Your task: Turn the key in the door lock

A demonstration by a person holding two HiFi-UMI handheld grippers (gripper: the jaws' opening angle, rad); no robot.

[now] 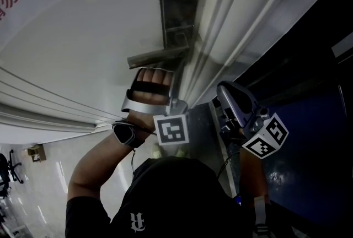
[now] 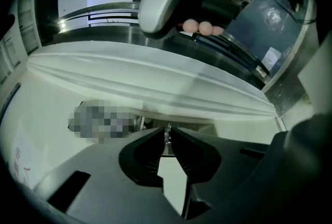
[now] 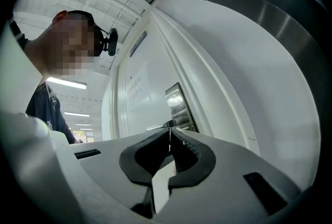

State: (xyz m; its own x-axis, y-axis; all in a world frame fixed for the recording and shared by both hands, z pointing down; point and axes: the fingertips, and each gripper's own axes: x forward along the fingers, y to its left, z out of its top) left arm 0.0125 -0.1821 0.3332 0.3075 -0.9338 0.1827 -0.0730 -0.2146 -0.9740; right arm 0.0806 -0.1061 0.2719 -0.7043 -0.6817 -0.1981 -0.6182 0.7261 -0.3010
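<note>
Key (image 2: 167, 132) is pinched at the tips of the closed left tongs (image 2: 167, 140) so it can be twisted; right tongs (image 3: 169, 137) are shut, empty, held clear.

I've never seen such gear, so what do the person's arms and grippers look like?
The left gripper and right gripper have smooth pale grey shells and black ridged fingers. Each carries a white cube with black square markers. A black strap crosses the left hand, a black wristband sits on that wrist, and the short sleeve is dark.
</note>
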